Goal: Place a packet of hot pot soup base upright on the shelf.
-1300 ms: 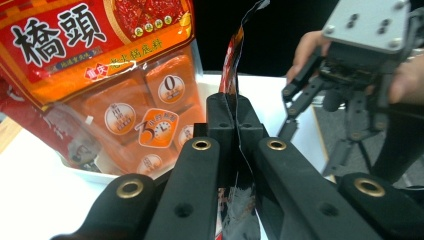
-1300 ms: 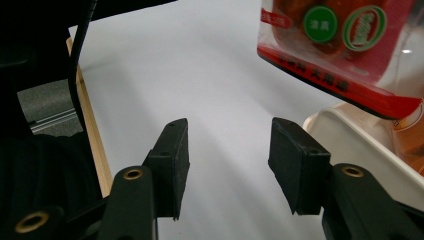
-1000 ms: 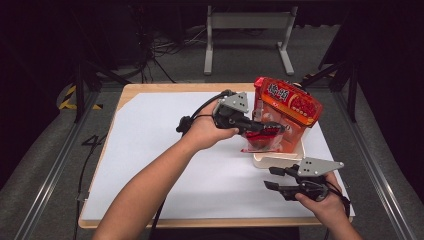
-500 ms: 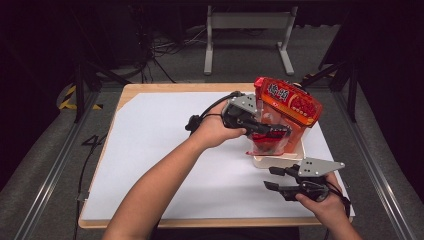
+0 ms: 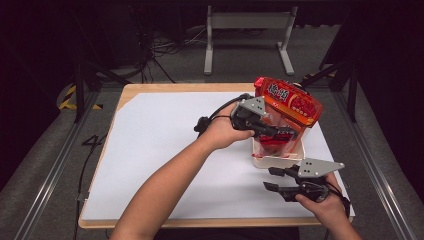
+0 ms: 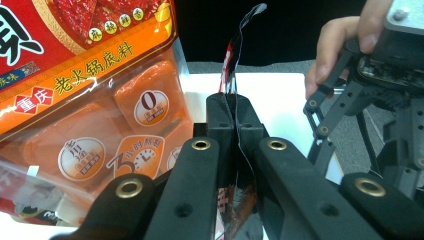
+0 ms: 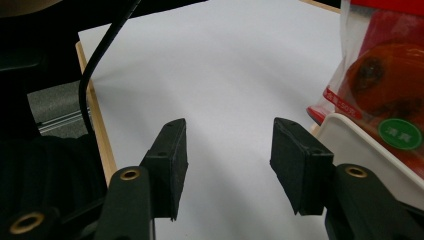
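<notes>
High view: nearest, the right gripper rests at the table's front right edge with its jaws spread and nothing between them, the white sheet bare ahead of it. Just beyond stands a white tray holding pouches. Over it the left gripper pinches a thin dark sachet edge-on, beside the big orange bag that stands upright in the tray. The step looks like lifting the sachet out of the tray or slotting it in; which, I cannot tell. Either way the next move needs a straight path, since the bag crowds the left side and the right gripper sits close below.
</notes>
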Demonstrator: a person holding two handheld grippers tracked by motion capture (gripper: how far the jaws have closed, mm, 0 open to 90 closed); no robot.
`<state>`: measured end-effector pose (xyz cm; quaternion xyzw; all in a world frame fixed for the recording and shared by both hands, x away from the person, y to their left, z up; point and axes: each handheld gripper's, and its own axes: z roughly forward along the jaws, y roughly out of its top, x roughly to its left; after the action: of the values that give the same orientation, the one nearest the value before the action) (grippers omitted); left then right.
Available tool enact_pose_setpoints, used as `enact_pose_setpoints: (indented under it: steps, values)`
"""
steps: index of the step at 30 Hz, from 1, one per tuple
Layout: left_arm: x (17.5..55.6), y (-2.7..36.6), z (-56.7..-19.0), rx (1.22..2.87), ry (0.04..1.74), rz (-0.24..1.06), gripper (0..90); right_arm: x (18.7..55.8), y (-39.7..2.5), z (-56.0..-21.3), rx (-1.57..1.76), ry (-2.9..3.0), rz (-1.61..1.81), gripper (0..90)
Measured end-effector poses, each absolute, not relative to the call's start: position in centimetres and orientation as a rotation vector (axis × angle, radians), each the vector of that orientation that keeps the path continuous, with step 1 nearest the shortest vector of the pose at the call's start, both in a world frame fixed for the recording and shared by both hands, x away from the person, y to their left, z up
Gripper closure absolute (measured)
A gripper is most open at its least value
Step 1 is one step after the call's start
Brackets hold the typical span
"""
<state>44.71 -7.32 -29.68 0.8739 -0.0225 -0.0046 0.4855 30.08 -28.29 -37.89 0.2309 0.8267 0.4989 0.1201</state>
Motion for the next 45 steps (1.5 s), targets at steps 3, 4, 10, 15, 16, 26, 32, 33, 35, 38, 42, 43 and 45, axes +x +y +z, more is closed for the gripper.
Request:
enact_pose_setpoints:
  steps: [3,4,10,15,16,26,32,33,35,38,42,43,45]
  values:
    - [44.8,-7.8,-30.1,2.132,-0.053,-0.008,89.5,30.1,-28.2,-37.9,0.67,2.419,1.458,49.3]
    - [44.9,-7.9,-30.2,2.129,-0.052,-0.007,89.5,30.1,-28.2,-37.9,0.67,2.42,1.458,49.3]
    - [44.9,-8.4,-30.5,2.109,-0.042,-0.013,89.6,30.1,-28.3,-37.9,0.672,2.421,1.459,49.2]
    - [44.5,-9.2,-30.5,2.101,-0.064,-0.008,89.7,30.1,-28.2,-38.0,0.669,2.423,1.46,49.1]
    - [44.4,-9.3,-30.5,2.101,-0.063,-0.01,89.7,30.1,-28.2,-38.0,0.669,2.421,1.46,49.1]
    - [44.9,-9.8,-32.0,2.13,-0.035,-0.013,89.6,30.1,-28.2,-38.0,0.666,2.424,1.46,48.7]
    - [45.2,-10.1,-32.7,2.129,-0.021,-0.022,89.0,30.2,-28.2,-38.0,0.665,2.426,1.462,48.5]
    - [45.2,-10.0,-32.8,2.134,-0.015,-0.028,89.0,30.2,-28.2,-38.0,0.666,2.428,1.462,48.4]
    - [45.2,-10.0,-32.9,2.131,-0.01,-0.037,87.9,30.3,-28.1,-38.0,0.666,2.426,1.464,48.3]
    - [45.2,-9.9,-32.7,2.074,0.019,-0.054,73.9,30.3,-28.1,-38.0,0.661,2.429,1.467,48.3]
    - [45.0,-9.6,-32.5,2.058,0.033,-0.035,59.9,30.5,-27.8,-38.1,0.655,2.438,1.467,48.2]
    - [44.9,-9.6,-32.5,2.057,0.038,-0.032,57.8,30.5,-27.8,-38.1,0.653,2.439,1.471,48.1]
    - [45.0,-9.5,-32.5,2.053,0.04,-0.03,52.4,30.6,-27.6,-38.1,0.649,2.441,1.471,48.0]
